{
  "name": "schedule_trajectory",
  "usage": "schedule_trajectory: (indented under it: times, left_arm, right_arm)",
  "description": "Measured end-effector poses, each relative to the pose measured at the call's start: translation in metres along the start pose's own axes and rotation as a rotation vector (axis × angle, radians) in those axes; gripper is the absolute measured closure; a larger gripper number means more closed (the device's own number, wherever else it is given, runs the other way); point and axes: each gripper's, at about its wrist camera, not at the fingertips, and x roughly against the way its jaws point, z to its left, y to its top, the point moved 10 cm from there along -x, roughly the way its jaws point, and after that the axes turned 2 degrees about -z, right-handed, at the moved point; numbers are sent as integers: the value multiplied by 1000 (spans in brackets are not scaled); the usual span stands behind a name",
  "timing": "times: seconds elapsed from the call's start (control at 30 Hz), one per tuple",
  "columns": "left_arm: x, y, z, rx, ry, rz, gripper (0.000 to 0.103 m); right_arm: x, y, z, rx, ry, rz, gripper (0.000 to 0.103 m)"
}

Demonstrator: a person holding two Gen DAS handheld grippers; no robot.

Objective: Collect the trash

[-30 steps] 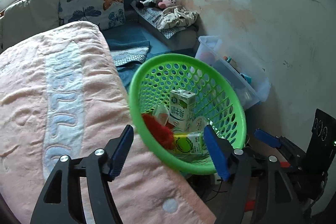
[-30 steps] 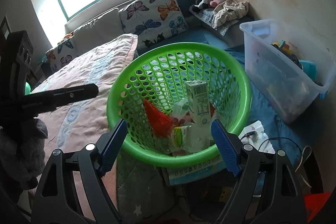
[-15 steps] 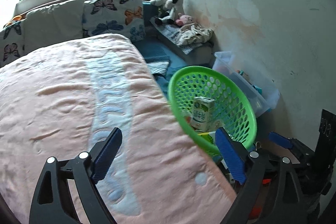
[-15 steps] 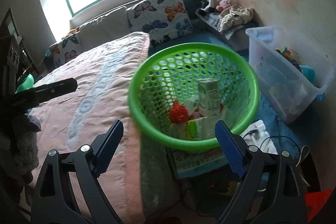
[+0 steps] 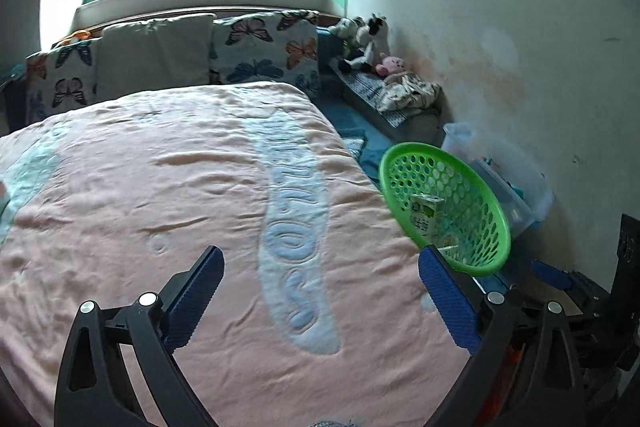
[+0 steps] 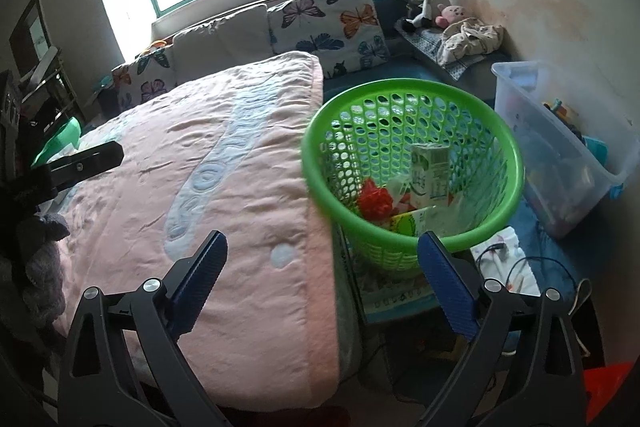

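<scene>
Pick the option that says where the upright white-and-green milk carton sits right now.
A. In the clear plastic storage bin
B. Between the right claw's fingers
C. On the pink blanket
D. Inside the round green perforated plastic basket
D: the upright white-and-green milk carton stands inside the round green perforated plastic basket, next to red crumpled trash, while the right claw is open and empty.

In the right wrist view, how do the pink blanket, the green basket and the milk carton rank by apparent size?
1. pink blanket
2. green basket
3. milk carton, standing inside the basket
</scene>
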Motion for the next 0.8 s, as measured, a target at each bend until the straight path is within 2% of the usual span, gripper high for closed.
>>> schedule_trajectory:
  times: [0.37, 0.8]
  left_arm:
    - [37, -26, 35, 24, 80, -26, 7]
    - [59, -53, 65, 75, 143, -29, 7]
  right_arm:
    - [4, -4, 35, 46, 20, -3, 7]
    - [3, -4, 64, 102, 31, -9, 6]
